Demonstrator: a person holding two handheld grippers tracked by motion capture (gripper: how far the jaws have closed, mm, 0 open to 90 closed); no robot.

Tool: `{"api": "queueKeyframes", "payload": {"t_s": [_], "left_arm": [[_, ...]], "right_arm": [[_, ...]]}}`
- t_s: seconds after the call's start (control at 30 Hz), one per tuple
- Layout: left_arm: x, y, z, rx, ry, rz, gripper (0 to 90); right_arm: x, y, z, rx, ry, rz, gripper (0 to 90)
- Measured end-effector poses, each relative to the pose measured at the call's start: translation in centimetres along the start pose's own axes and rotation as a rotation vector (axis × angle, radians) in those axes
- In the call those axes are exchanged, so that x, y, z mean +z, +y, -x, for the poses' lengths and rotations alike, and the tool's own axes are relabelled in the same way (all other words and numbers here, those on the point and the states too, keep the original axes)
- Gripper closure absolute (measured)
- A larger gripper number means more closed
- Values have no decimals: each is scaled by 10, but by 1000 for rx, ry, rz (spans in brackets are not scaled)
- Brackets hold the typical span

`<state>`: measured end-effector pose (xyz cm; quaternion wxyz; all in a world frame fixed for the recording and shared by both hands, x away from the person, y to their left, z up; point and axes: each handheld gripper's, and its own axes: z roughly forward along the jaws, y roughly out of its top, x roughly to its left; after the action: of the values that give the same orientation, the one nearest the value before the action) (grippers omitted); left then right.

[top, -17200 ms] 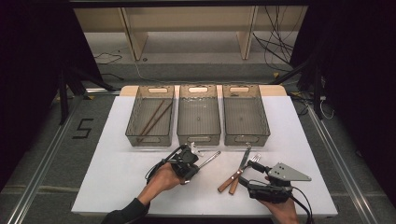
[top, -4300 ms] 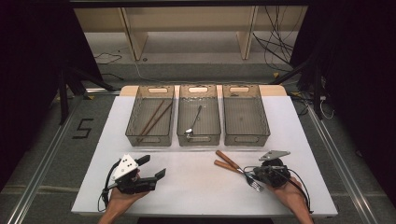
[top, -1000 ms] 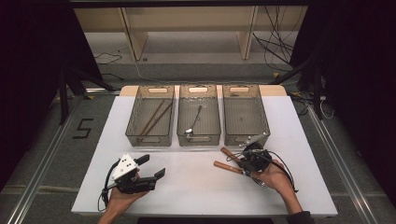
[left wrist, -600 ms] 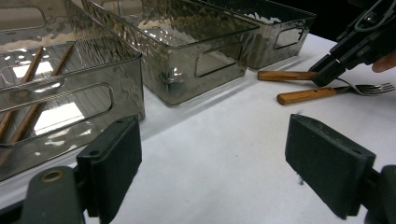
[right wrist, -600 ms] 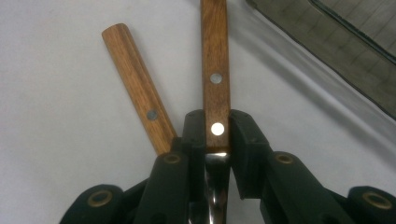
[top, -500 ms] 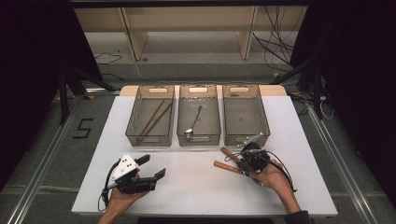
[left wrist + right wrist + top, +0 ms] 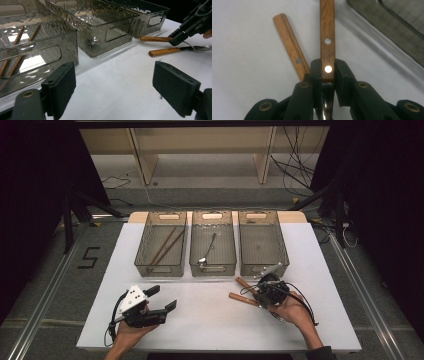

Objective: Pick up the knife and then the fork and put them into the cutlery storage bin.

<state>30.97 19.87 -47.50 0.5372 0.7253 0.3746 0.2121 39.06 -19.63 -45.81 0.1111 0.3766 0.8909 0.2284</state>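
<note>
The right gripper [image 7: 325, 75], near the front right part of the tabletop [image 7: 210, 320], has its jaws closed on a wooden-handled utensil [image 7: 327, 37]. They pinch the handle at its near end, right at a rivet, and the handle's long axis runs straight on from the jaws. A second wooden-handled utensil [image 7: 290, 46] lies loose on the tabletop just beside it on the left, and the two converge at the jaws. In the left gripper view its metal end looks like a fork. The left gripper [image 7: 162, 300], by the front left edge, holds nothing; its jaws stand wide apart, well away from both utensils, so the right hand is far nearer. Beyond, toward the far edge, three bins stand in a row; the right bin [image 7: 262, 240] is closest to the held utensil.
</note>
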Motion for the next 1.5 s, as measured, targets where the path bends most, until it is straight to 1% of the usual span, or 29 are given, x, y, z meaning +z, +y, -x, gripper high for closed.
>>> {"api": "queueKeyframes", "payload": {"t_s": [0.13, 0.2, 0.33, 0.37, 0.4, 0.53, 0.6, 0.63, 0.67, 0.93, 0.97, 1.0, 1.03, 1.07, 1.1, 1.13, 1.17, 1.2, 1.37, 1.4, 1.43, 1.5], "left_arm": [[0, 0, 0, 3, 1, -2, 187], [0, 0, 0, 3, 1, -2, 186], [0, 0, 0, -1, 1, 0, 186], [0, 0, 0, -2, 1, 0, 187], [0, 0, 0, -2, 0, 0, 187], [0, 0, -1, -1, -1, 3, 186], [0, 0, -1, -1, 0, 5, 186], [0, 0, -1, -1, 0, 5, 186], [0, 0, -1, -2, -1, 6, 186], [-1, 0, -1, -7, 0, 8, 187], [-1, 0, -1, -4, 0, 7, 186], [-1, 0, -1, -4, 0, 7, 186], [-1, 0, -1, -5, 0, 7, 186], [-1, 0, -1, -5, 1, 9, 186], [-1, 0, -1, -5, 1, 9, 187], [-1, 0, -1, -4, 1, 10, 187], [-1, 0, -2, -5, 1, 11, 187], [-1, 0, -2, -6, 0, 12, 186], [-2, 0, -2, -7, 0, 14, 186], [-2, 0, -2, -6, 1, 14, 186], [-1, 0, -2, -7, 0, 13, 187], [-2, 0, -2, -7, 0, 14, 186]], "right_arm": [[-11, 4, -3, -11, 13, 37, 782], [-17, 5, -4, -10, 16, 53, 782], [-28, 12, -6, -29, 18, 94, 781], [-32, 14, -6, -26, 18, 104, 782], [-35, 17, -6, -25, 21, 114, 781], [-45, 31, -1, -26, 5, 149, 781], [-48, 38, 3, -16, 0, 160, 781], [-48, 38, 3, -16, 0, 160, 781], [-51, 45, 7, -5, -7, 176, 781], [-60, 68, 30, 61, -39, 233, 780], [-61, 70, 33, 59, -47, 243, 780], [-62, 73, 36, 67, -56, 256, 780], [-62, 73, 36, 67, -56, 256, 780], [-64, 79, 41, 82, -64, 269, 780], [-64, 79, 41, 82, -64, 269, 780], [-64, 84, 45, 94, -72, 270, 780], [-64, 84, 45, 94, -72, 270, 780], [-63, 88, 49, 104, -78, 268, 780], [-58, 97, 59, 133, -95, 262, 780], [-58, 97, 59, 133, -95, 262, 780], [-57, 101, 64, 148, -101, 264, 780], [-57, 105, 68, 161, -104, 266, 780]]}}
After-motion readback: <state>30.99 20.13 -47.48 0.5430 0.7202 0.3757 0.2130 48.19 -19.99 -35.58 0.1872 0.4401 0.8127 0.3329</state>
